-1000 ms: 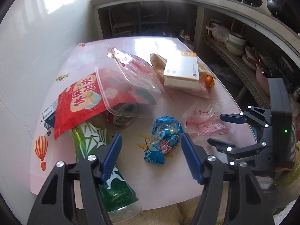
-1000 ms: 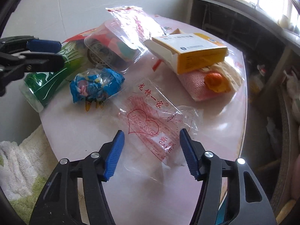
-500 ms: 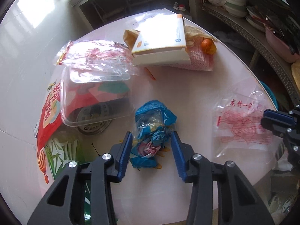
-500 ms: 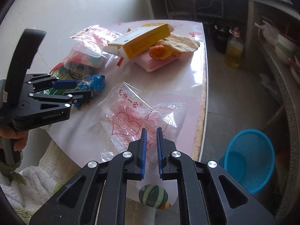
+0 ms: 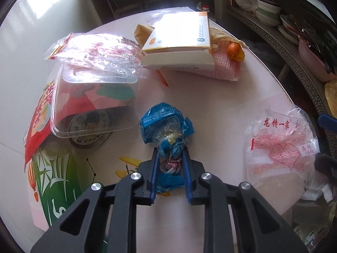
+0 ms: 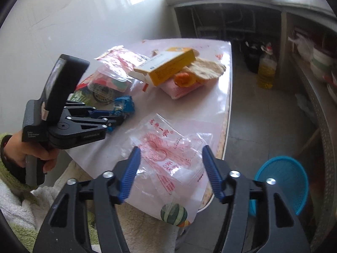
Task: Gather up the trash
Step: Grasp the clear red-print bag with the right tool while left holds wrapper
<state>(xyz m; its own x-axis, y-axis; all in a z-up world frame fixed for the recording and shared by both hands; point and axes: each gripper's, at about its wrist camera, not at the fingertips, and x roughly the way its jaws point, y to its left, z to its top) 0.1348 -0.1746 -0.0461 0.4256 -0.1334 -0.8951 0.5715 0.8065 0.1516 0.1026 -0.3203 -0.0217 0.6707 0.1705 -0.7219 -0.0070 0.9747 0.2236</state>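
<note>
A crumpled blue wrapper lies in the middle of the pink table. My left gripper points steeply down at it. Its jaws are closing, and the blue pads press on the wrapper's near end. The right wrist view shows the same grip, the left gripper against the wrapper. A clear bag with red print lies at the table's near corner and hangs over the edge. My right gripper hovers over it. Its jaws are opening, and the pads stand apart from the bag.
A yellow box rests on a pink net with an orange. A clear tray, a red packet and a green cup crowd the left. A blue basket stands on the floor by the table.
My left gripper came down over the blue wrapper and closed round it. My right gripper shut at the bag's near edge, then opened wide again and rolled.
</note>
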